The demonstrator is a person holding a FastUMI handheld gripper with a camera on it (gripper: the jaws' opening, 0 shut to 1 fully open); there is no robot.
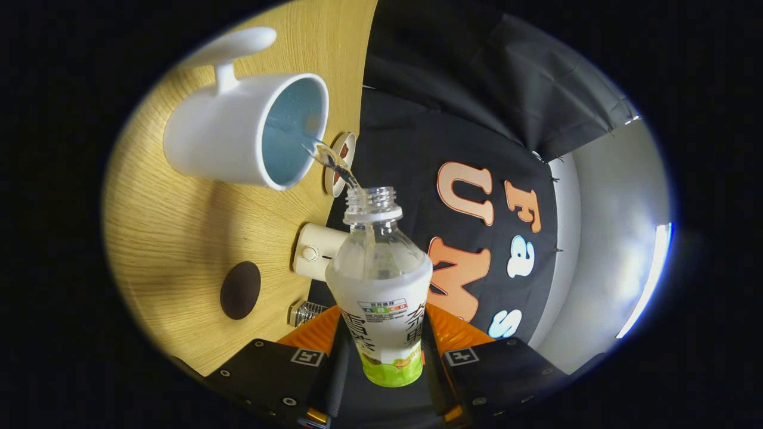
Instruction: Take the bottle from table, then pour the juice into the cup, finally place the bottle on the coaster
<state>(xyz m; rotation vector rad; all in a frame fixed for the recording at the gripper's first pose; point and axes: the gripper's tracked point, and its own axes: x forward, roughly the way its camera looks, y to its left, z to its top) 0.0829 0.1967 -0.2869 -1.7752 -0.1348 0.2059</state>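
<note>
Wooden desk point(179, 238): carries all items. Brown round coaster point(240, 290): bare, near the fingers. White cup point(238, 134), blue inside: handle away from the bottle, receiving a thin stream of juice point(334, 164). White cylindrical device point(316, 251) and small round object point(341, 164): beyond the cup, at the desk edge. Bottle point(381, 280), uncapped, labelled: tilted toward the cup, clenched between both fingers of the hand-held gripper point(384, 351).

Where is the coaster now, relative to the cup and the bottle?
In the gripper view the dark round coaster lies on the wooden table, apart from the white cup and beside the bottle held between the tongs.
</note>
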